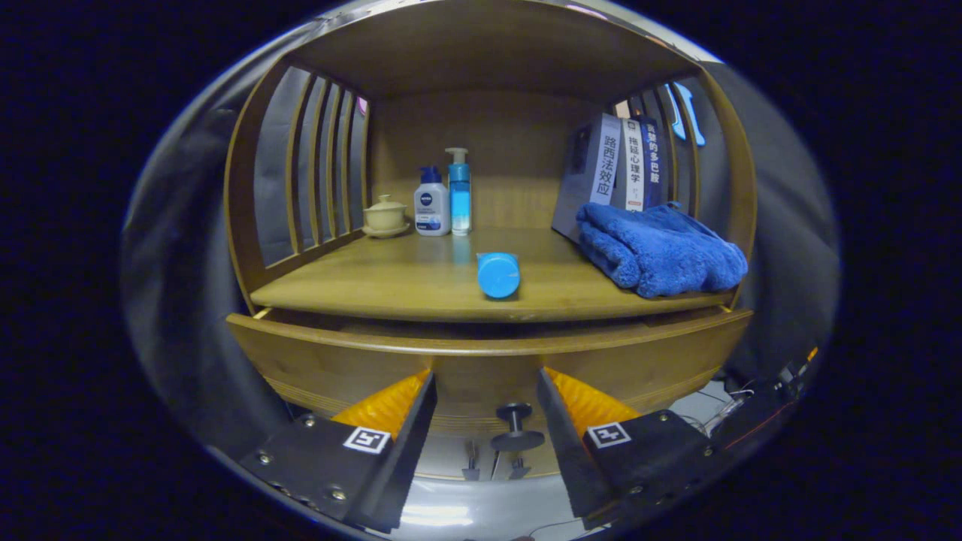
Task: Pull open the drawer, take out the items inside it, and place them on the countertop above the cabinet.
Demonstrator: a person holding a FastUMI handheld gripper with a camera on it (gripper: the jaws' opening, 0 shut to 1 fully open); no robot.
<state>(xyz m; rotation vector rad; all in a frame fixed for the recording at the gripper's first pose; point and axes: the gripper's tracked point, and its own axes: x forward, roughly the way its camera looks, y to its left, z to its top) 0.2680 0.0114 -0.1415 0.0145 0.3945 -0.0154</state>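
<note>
A wooden cabinet has a countertop (421,289) and a drawer (323,353) below it, pulled out a little so a dark gap shows under the counter edge. The drawer's dark round knob (516,427) sits between my fingers, untouched by them. My gripper (486,391) is open, its fingertips (422,391) close to the drawer front. A blue cylindrical container (498,274) lies on its side on the countertop near the front edge. The inside of the drawer is hidden.
At the back of the counter stand a small lidded cup (385,216), a white pump bottle (431,203) and a blue pump bottle (459,191). A folded blue towel (661,252) lies at the right before several upright books (612,169). Slatted side walls (312,176) close the shelf.
</note>
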